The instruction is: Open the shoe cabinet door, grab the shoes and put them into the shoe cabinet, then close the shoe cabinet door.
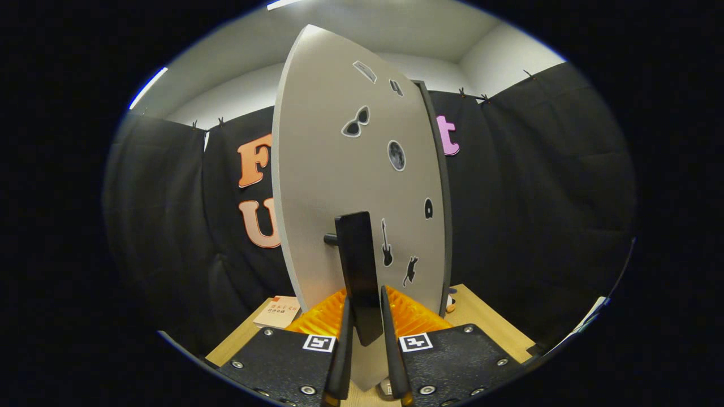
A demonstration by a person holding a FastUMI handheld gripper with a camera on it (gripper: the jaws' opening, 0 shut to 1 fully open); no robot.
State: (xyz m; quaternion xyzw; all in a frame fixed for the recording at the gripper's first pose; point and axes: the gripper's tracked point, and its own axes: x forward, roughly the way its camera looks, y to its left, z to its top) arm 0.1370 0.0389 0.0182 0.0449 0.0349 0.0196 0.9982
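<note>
- Looking forward along the fingers in the gripper view, the hand-held gripper [366, 333] has its two fingers set close on either side of a dark flat handle [357, 271], one finger on each face of it; both seem to press on the handle, so the gripper is clamped on it.
- That handle stands upright off the shoe cabinet door [339, 186] on a short dark peg [330, 239], which shows at the handle's left.
- A pale grey panel, the door is swung toward the camera and rises just ahead of the fingers, its near edge curved by the lens.
- Small dark stickers dot the door's face: sunglasses [356, 122], a round moon-like disc [396, 155], a guitar [386, 244] and a cat shape [410, 270], among others.
- Behind the door's right edge a dark strip [445, 215], the shoe cabinet's side or frame, runs upright.
- Everything rests on a light wooden surface [481, 316].
- On that surface, left of the door's lower corner, lies a small booklet [277, 312].
- Shoes cannot be made out for certain.
</note>
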